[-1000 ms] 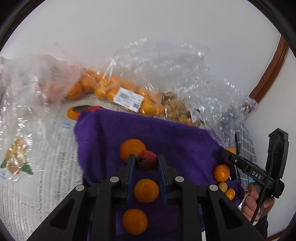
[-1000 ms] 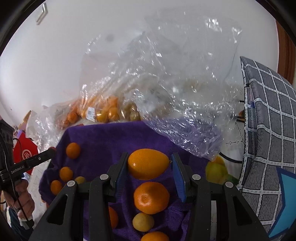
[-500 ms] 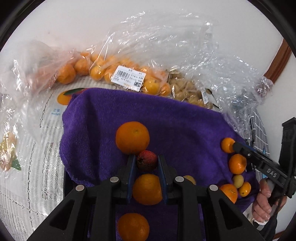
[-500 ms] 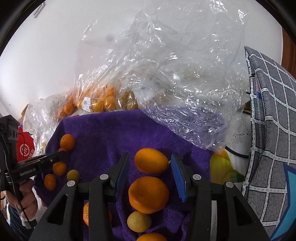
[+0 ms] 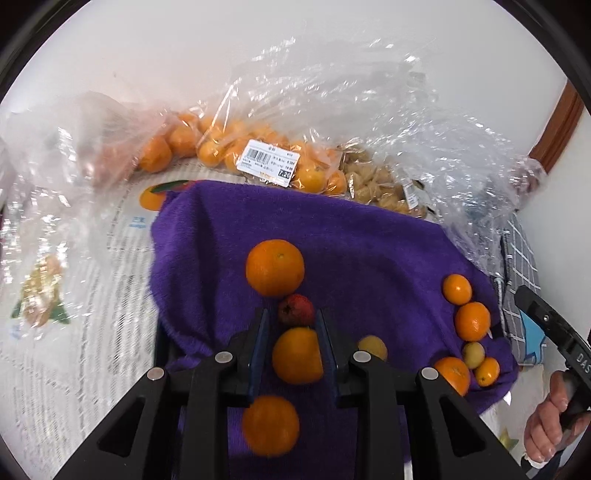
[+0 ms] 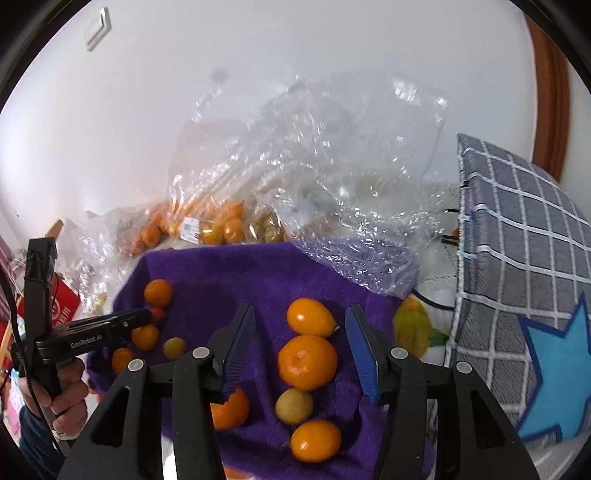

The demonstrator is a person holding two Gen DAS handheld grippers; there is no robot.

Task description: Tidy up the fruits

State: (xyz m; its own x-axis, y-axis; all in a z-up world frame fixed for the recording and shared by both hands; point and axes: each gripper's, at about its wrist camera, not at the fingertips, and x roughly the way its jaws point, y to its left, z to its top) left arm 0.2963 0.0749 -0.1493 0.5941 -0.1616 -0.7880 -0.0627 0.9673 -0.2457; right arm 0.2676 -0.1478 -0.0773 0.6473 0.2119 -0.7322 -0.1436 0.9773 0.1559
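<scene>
1. Well, everything sits on a purple towel (image 5: 369, 258) spread over a surface covered with a printed sheet (image 5: 74, 332) that shows fruit pictures and lines of text.
2. Behind the towel a plain white wall (image 6: 258, 92) rises, with a brown wooden trim (image 6: 546, 92) at the right and a light switch (image 6: 98, 29) high at the left.
3. Against the wall lie crumpled clear plastic bags (image 5: 369, 122); one holds small oranges and bears a white price label (image 5: 267, 162), and beside it sits a bag of pale brown pieces (image 5: 373, 184).
4. A grey checked cushion with a blue star (image 6: 524, 277) stands at the right edge of the towel.
5. The left gripper (image 5: 290, 321) has just been opening a little; its jaws stand narrow, and the small red fruit (image 5: 295, 310) lies on the towel at their tips, just below a large orange (image 5: 275, 267). I cannot tell whether the pads touch the red fruit.
6. Another orange (image 5: 297, 356) lies between the left fingers further back.
7. The right gripper (image 6: 301, 325) has just been opening; its jaws stand apart from the oval orange fruit (image 6: 310, 317), which rests on the towel between them, free of both pads.
8. Below it a round tangerine (image 6: 306, 362), a yellowish fruit (image 6: 293, 406) and another oval orange fruit line up.
9. A hand (image 6: 62, 395) grips the left handle.
</scene>
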